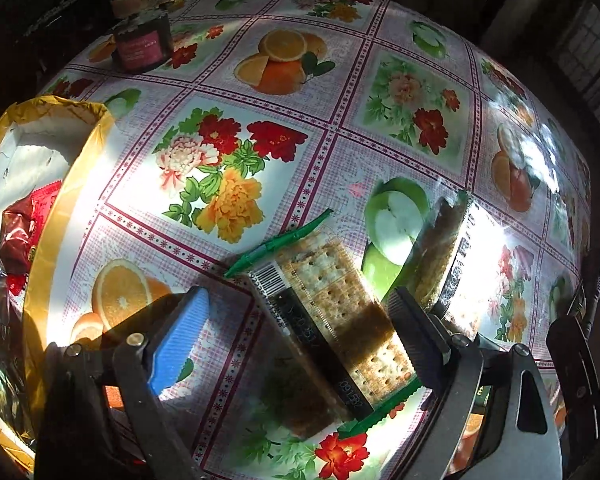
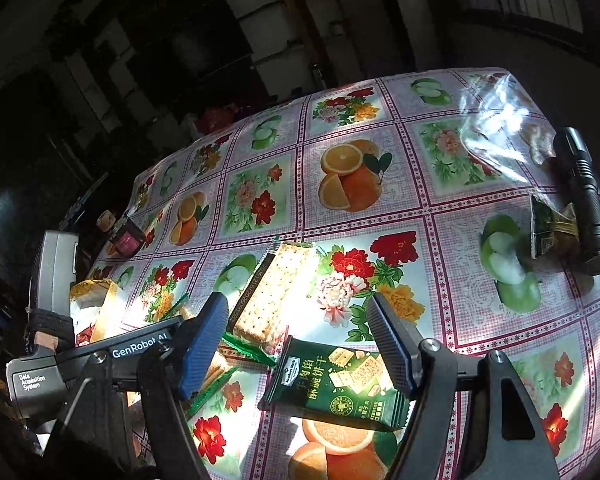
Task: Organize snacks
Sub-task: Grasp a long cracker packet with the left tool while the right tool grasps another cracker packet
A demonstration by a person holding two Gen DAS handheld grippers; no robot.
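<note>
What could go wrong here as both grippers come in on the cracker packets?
The left gripper straddles one clear cracker packet with a second packet just beside its right finger, so closing might catch both or nudge one away. The crackers could crack under a hard squeeze. The right gripper hovers open over the dark green packet, close to the left one, so the two could bump.

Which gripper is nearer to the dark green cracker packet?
Right. The right gripper hangs open right over the dark green cracker packet; the left gripper is open over a clear cracker packet beside it.
</note>
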